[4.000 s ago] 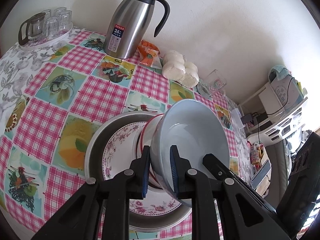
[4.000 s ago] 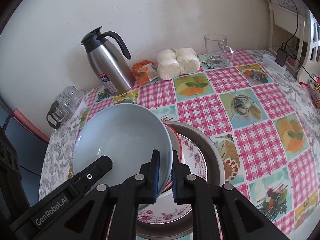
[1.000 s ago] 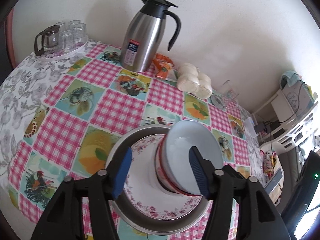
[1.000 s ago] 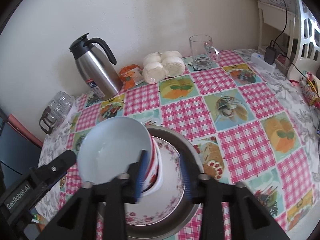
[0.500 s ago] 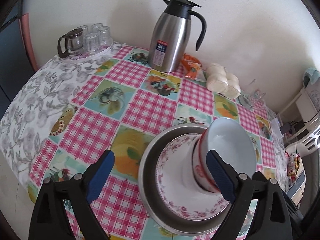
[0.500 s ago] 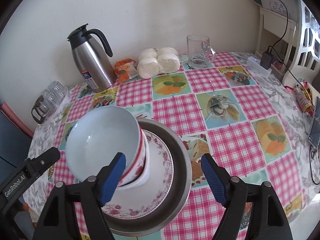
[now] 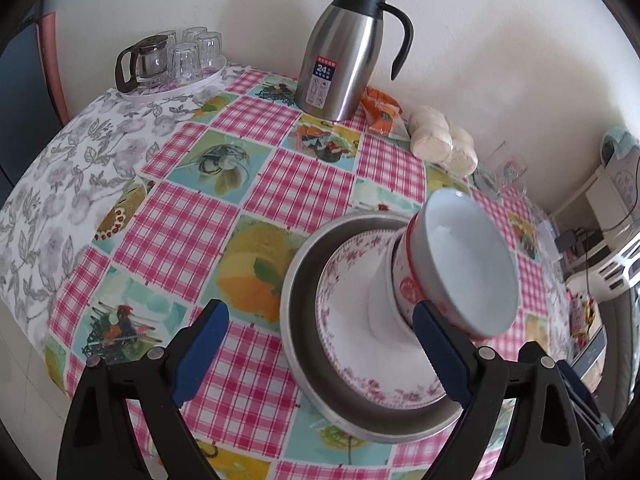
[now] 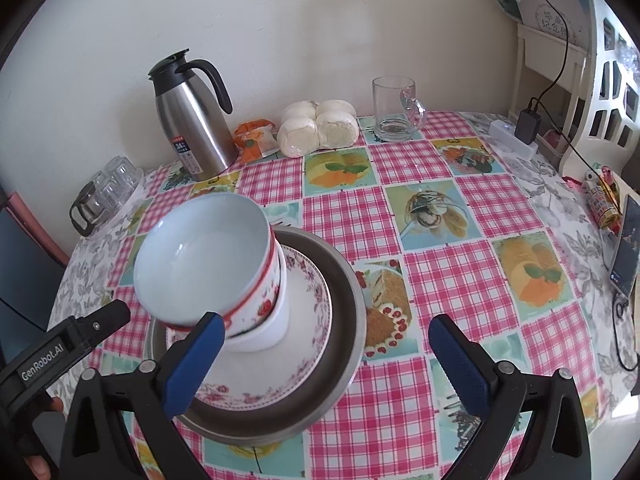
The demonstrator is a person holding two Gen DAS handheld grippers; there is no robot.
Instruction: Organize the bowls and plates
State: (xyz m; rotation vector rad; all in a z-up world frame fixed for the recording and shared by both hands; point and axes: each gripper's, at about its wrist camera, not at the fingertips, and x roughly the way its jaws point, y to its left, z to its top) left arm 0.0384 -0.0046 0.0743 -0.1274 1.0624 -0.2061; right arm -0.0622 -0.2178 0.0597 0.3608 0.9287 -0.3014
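Observation:
A pale blue bowl (image 7: 468, 264) (image 8: 204, 256) sits nested on top of a red-patterned bowl (image 7: 412, 284) (image 8: 264, 304) and a white bowl (image 7: 380, 300). These stand on a floral plate (image 7: 348, 280) (image 8: 308, 292) inside a metal basin (image 7: 300, 280) (image 8: 348, 292). My left gripper (image 7: 320, 312) is open wide, with its right finger beside the stack and not touching it. My right gripper (image 8: 326, 324) is opening its jaws; the stack is beside its left finger and nothing is gripped. One black finger (image 8: 100, 320) of the left gripper shows at the lower left of the right wrist view.
A steel jug (image 7: 344, 52) (image 8: 192, 128), an orange packet (image 7: 380, 112) and wrapped buns (image 7: 444, 140) (image 8: 320, 128) line the wall. A tray of glasses (image 7: 172, 64) is far left, a glass mug (image 8: 396, 108) far right. A phone (image 8: 624, 252) lies at the right edge.
Both grippers let go of the pale blue bowl's rim and spread wide. The bowl now rests on the stack. Both grippers drew back, the left one shifting leftward.

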